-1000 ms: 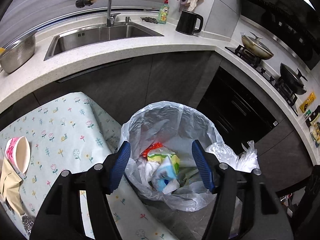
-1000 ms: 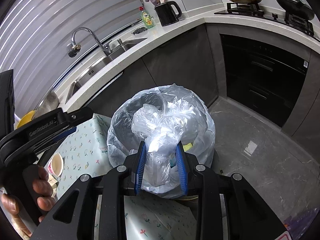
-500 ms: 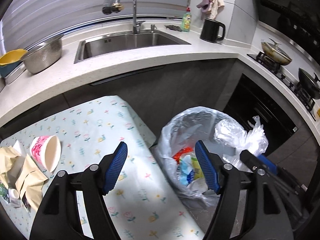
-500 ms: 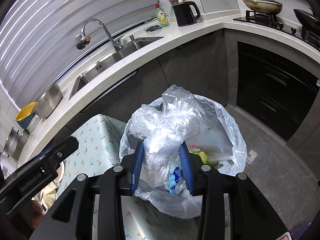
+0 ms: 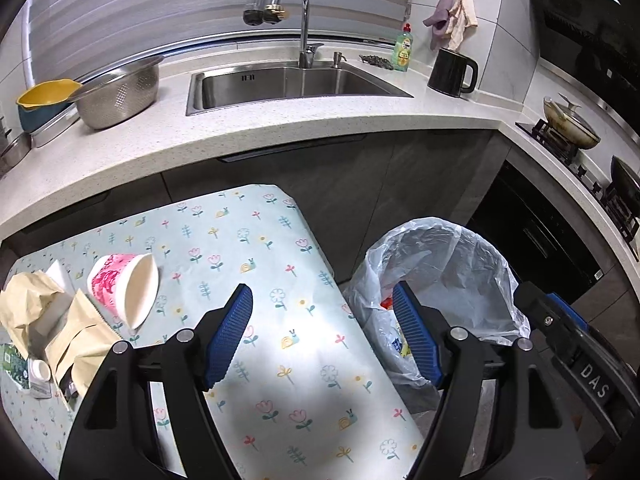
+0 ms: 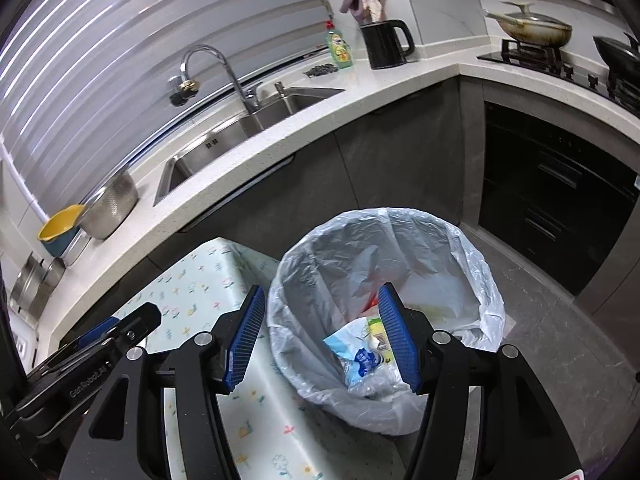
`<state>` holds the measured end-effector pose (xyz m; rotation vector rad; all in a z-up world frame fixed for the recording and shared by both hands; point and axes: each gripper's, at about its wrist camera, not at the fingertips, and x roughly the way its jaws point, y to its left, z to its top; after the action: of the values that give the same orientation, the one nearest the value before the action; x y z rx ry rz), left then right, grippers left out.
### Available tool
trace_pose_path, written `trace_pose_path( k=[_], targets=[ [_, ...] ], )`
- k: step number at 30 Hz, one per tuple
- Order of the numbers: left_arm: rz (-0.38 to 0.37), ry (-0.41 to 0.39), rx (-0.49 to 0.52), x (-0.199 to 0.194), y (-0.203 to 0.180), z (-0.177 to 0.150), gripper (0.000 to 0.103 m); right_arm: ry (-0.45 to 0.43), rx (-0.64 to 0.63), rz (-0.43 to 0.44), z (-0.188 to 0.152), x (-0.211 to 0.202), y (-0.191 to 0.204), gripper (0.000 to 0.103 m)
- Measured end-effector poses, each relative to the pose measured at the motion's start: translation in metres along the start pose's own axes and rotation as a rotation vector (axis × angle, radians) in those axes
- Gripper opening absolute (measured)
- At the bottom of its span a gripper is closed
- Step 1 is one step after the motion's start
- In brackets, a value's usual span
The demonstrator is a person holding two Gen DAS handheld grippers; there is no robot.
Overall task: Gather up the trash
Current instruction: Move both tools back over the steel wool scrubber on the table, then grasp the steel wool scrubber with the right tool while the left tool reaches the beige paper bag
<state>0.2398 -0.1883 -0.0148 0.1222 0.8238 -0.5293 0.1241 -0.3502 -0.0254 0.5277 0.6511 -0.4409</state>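
Both jaws spread w/ nothing between, left hand-held gripper hovering over floral surface, right hand-held gripper hanging over lined bin (wrappers inside), paper cup lying tipped nr brown paper.

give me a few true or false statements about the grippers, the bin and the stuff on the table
1. The right gripper is shut on a plastic bag. False: it is open and holds nothing.
2. The paper cup lies on its side on the table. True.
3. The bin is empty. False: wrappers and crumpled plastic lie in its liner.
4. The left gripper is open above the table edge. True.
5. The brown paper bag is inside the bin. False: it lies on the table beside the cup.
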Motion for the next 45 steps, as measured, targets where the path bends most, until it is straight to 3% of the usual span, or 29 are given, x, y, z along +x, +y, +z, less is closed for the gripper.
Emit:
trace_pose_path(
  k=[15,26,31,34,45],
  targets=[
    [0.087,-0.039,-0.108,-0.065,0.075,-0.024,0.072,0.004,-0.087,0.079,-0.029,-0.05,0.066,0.063],
    [0.17,-0.05,-0.218,-0.115,0.16,-0.059,0.077,0.061,-0.19,0.184,-0.073,-0.071,0.142,0.065],
    [0.232,-0.045,-0.258,-0.133,0.199,-0.083,0.077,0.102,-0.239,0.214,-0.101,-0.071,0.176,0.067],
    [0.291,-0.028,-0.276,-0.139,0.222,-0.101,0.079,0.129,-0.25,0.22,-0.119,-0.068,0.19,0.073],
    [0.337,0.044,-0.38,-0.14,0.285,-0.151,0.081,0.262,-0.306,0.213,-0.176,-0.031,0.229,0.074]
  ],
)
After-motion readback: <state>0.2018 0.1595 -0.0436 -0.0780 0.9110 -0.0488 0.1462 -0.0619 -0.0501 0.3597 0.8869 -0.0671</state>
